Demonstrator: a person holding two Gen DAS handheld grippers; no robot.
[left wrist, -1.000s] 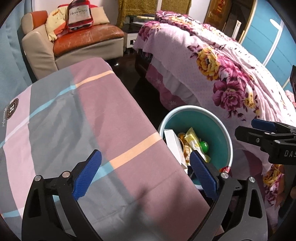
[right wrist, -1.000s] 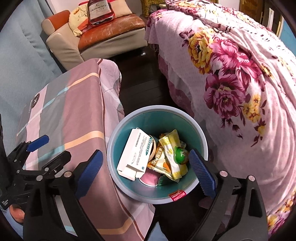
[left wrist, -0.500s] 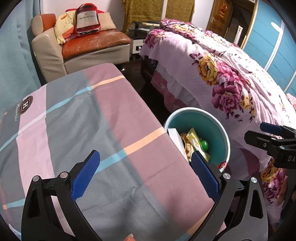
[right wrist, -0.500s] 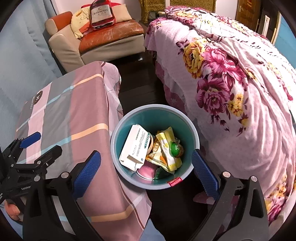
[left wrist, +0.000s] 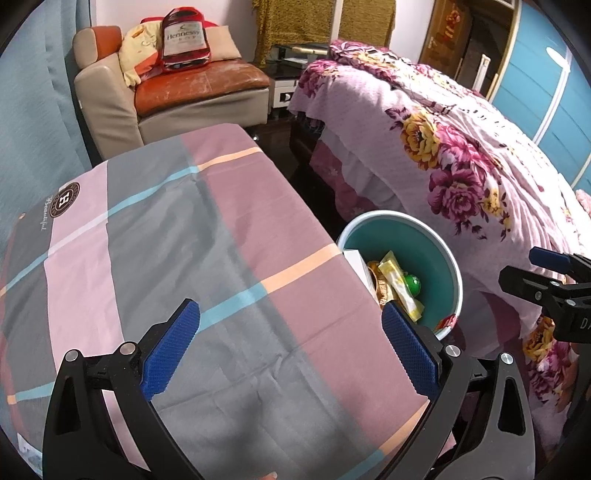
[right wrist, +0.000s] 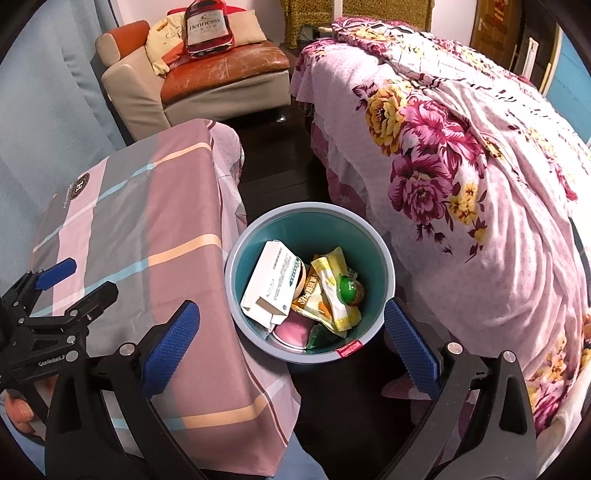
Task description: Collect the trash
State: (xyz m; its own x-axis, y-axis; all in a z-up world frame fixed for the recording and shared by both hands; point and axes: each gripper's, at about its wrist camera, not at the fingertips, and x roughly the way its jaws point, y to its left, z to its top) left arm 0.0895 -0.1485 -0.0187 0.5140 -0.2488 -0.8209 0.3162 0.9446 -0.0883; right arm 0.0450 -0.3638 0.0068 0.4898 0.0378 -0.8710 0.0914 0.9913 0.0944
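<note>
A teal trash bin (right wrist: 384, 269) (left wrist: 448, 266) stands on the dark floor between the table and the bed. Inside lie a white carton (right wrist: 271, 280), yellow wrappers (right wrist: 330, 291) (left wrist: 400, 286), a green-capped item (right wrist: 349, 288) (left wrist: 412, 283) and a pink lid (right wrist: 293, 328). My right gripper (right wrist: 291, 343) hangs open above the bin's near rim, with nothing between its blue pads. My left gripper (left wrist: 290, 347) is open over the checked tablecloth (left wrist: 166, 236), also holding nothing. Each gripper shows at the edge of the other's view.
The table with the pink and grey checked cloth (right wrist: 147, 229) is left of the bin. A bed with a floral cover (right wrist: 461, 155) rises on the right. A sofa (right wrist: 221, 74) with a bottle-shaped cushion (right wrist: 207, 26) stands at the back. A hand (right wrist: 18, 410) grips the left tool.
Both grippers have drawn back and up, so the bin and table look smaller and farther. Both stayed open and nothing was picked up or dropped.
</note>
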